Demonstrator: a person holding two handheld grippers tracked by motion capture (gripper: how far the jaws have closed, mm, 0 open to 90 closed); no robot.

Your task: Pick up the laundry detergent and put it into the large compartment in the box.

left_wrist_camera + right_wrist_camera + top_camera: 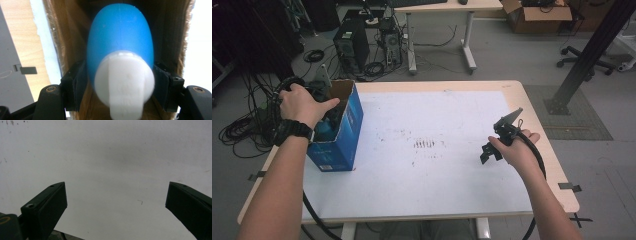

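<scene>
A blue bottle [120,37] with a white cap [125,80] stands inside the open blue cardboard box [339,135], which sits at the left edge of the table [537,125], in the left middle of the high view. In the left gripper view the bottle takes up the centre of the frame, cap toward the camera, with the box's brown inner walls on both sides of it.

The left gripper [120,85] reaches down into the box, one black jaw on each flank of the bottle just below the cap. The pads look to be touching the blue body, though the close blur makes it hard to be sure how firmly they press. In the high view the person's left hand [302,105], with a black watch on the wrist, covers the gripper at the box's open top.

The right gripper [504,137] is at the right middle of the high view, held above the white table sheet [437,115]. In the right gripper view its jaws are spread wide, nothing between them but the white sheet.
</scene>
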